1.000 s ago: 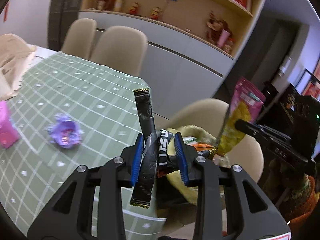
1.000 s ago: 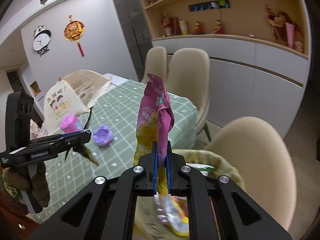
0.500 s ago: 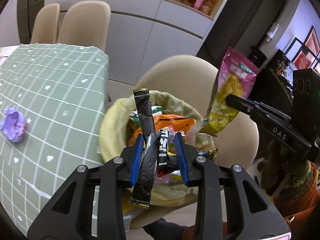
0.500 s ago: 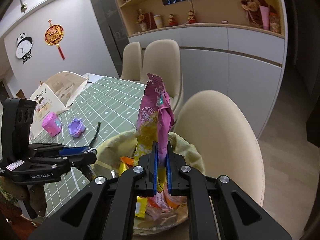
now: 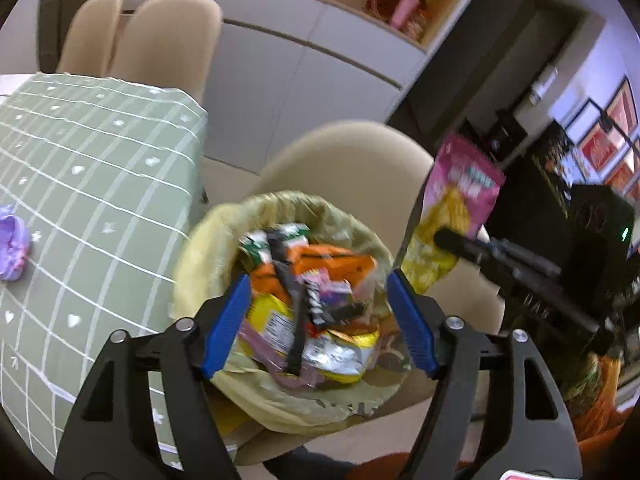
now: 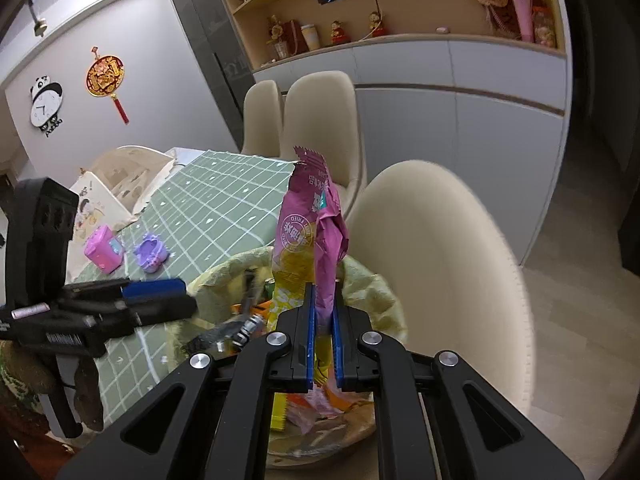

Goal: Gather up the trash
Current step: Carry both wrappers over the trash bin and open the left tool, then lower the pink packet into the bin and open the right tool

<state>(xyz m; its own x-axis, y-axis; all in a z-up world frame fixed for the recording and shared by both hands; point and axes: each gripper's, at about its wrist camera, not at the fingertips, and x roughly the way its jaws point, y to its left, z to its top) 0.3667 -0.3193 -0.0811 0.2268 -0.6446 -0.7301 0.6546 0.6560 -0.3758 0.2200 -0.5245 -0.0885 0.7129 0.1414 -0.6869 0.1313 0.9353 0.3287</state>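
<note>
Black wrappers dropped, L jaws spread, R gripper pinching pink bag

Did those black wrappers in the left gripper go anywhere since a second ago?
Yes. The left gripper has opened, and the black wrappers have dropped from between its fingers onto the pile in the trash bag below.

The bin sits at centre frame, wrappers in it. The table lies to its left, a chair behind it, and two more chairs at upper left.
</note>
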